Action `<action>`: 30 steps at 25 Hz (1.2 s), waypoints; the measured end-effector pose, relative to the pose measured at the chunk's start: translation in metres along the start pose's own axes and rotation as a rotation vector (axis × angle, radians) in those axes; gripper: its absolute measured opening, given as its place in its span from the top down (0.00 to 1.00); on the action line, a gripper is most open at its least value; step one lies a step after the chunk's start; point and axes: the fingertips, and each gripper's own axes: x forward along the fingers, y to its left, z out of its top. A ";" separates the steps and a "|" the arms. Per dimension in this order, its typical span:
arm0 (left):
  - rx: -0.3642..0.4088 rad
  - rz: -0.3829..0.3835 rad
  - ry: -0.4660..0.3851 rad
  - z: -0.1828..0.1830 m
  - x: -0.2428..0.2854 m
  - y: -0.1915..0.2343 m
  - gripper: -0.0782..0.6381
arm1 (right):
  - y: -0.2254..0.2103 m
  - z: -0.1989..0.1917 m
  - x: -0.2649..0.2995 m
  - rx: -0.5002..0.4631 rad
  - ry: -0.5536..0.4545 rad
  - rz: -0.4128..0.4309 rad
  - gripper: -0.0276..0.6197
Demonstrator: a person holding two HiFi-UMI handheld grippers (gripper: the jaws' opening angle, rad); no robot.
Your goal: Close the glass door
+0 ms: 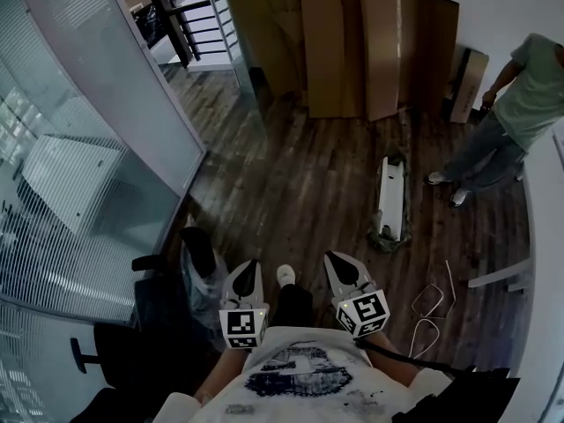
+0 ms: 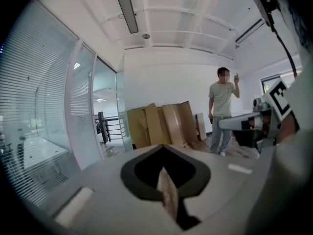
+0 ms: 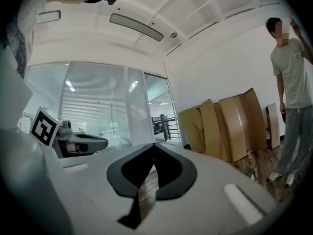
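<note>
The glass door point(image 1: 163, 95) is a tall pane in a white frame, standing at a slant at the left beside a glass wall with blinds point(image 1: 62, 201). In the left gripper view the glass door point(image 2: 80, 111) is ahead on the left, well beyond reach. My left gripper point(image 1: 249, 264) and right gripper point(image 1: 333, 257) are held side by side low in front of my body, over the wooden floor. Both are away from the glass. The left gripper point(image 2: 163, 147) has its tips together and holds nothing. The right gripper point(image 3: 154, 145) is shut and empty too.
A person point(image 1: 520, 104) stands at the far right. Cardboard sheets point(image 1: 352, 51) lean on the back wall. A long white part point(image 1: 392, 196) and loose white wires point(image 1: 432, 311) lie on the floor. A black chair point(image 1: 115, 351) and a bagged bin point(image 1: 201, 263) stand near my left. A black railing point(image 1: 185, 25) shows past the door.
</note>
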 end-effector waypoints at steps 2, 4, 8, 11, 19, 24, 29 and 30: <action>0.006 0.004 -0.011 0.000 0.017 0.011 0.89 | -0.006 -0.001 0.017 -0.002 0.008 -0.006 0.95; 0.010 0.002 -0.013 -0.001 0.035 0.022 0.89 | -0.011 0.002 0.034 -0.006 0.009 -0.010 0.95; 0.005 -0.005 -0.018 0.008 0.079 0.051 0.89 | -0.023 0.012 0.080 -0.022 0.009 -0.013 0.95; 0.017 -0.006 -0.017 0.015 0.107 0.073 0.89 | -0.032 0.017 0.117 -0.016 0.021 -0.010 0.95; -0.012 0.016 0.011 0.016 0.179 0.141 0.89 | -0.045 0.021 0.223 -0.025 0.055 0.022 0.95; -0.028 0.031 0.013 0.023 0.218 0.182 0.89 | -0.049 0.033 0.281 -0.062 0.049 0.033 0.95; -0.050 0.047 0.011 0.025 0.246 0.216 0.89 | -0.052 0.035 0.326 -0.070 0.070 0.042 0.95; -0.055 0.050 0.011 0.025 0.251 0.222 0.89 | -0.052 0.036 0.334 -0.072 0.074 0.043 0.95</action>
